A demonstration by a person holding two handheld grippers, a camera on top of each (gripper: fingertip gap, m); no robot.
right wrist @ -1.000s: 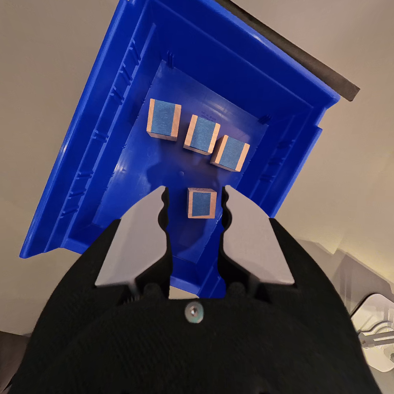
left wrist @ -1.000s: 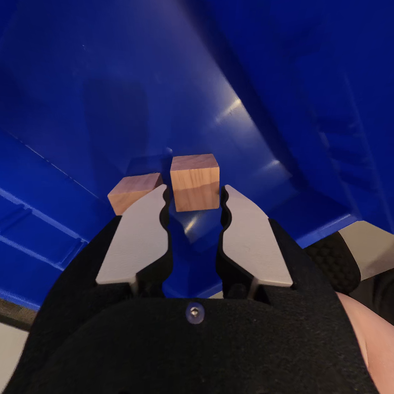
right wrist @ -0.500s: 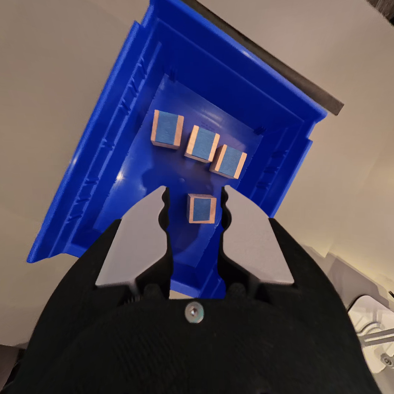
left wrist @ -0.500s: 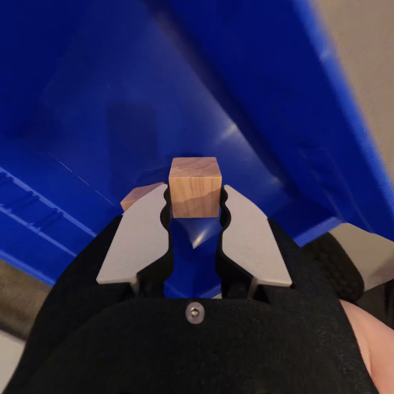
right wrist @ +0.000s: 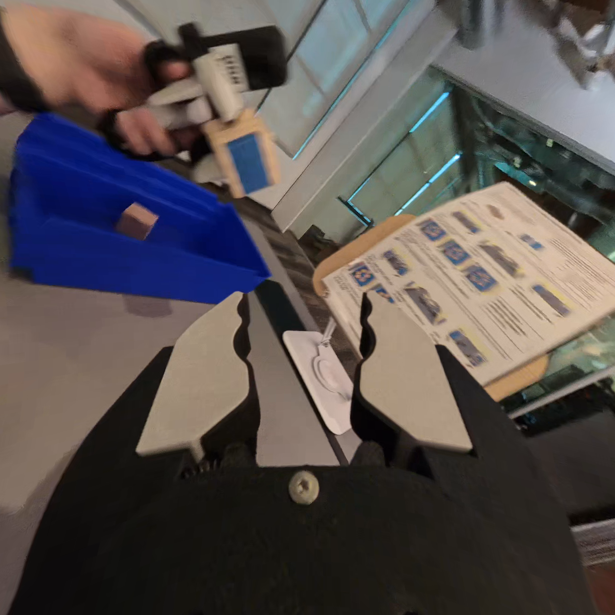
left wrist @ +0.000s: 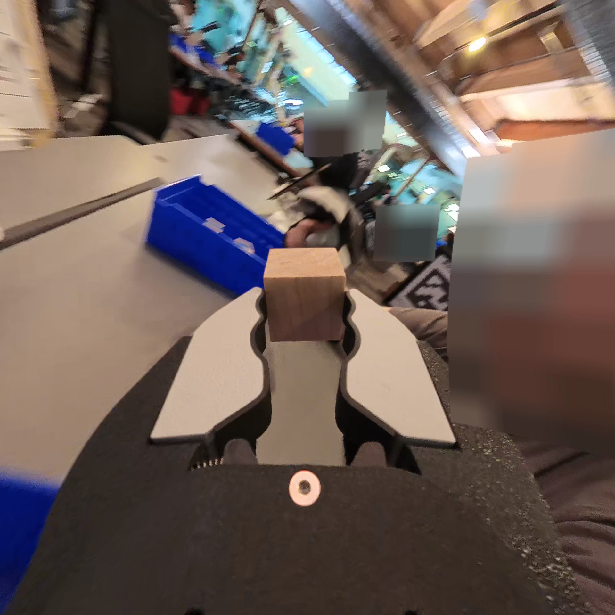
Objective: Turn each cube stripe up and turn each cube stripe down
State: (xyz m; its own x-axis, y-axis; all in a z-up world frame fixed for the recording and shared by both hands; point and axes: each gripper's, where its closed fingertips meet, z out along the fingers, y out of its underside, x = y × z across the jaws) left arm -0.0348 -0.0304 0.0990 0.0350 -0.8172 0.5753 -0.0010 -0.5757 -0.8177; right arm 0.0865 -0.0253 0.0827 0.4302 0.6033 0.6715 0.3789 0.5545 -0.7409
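Facing away: clamped cube's [left wrist: 304,294] stripe [right wrist: 248,163]

- Left gripper [left wrist: 303,301]: black textured body, grey scalloped fingers [left wrist: 219,372], one central silver screw [left wrist: 304,488].
- Right gripper [right wrist: 303,312]: identically built; screw [right wrist: 303,488] is seen.

Left wrist: low over the table [left wrist: 83,316], facing level across the room.
Right wrist: tilted, near the table edge.
Shared: blue bin [left wrist: 206,239] [right wrist: 133,259].
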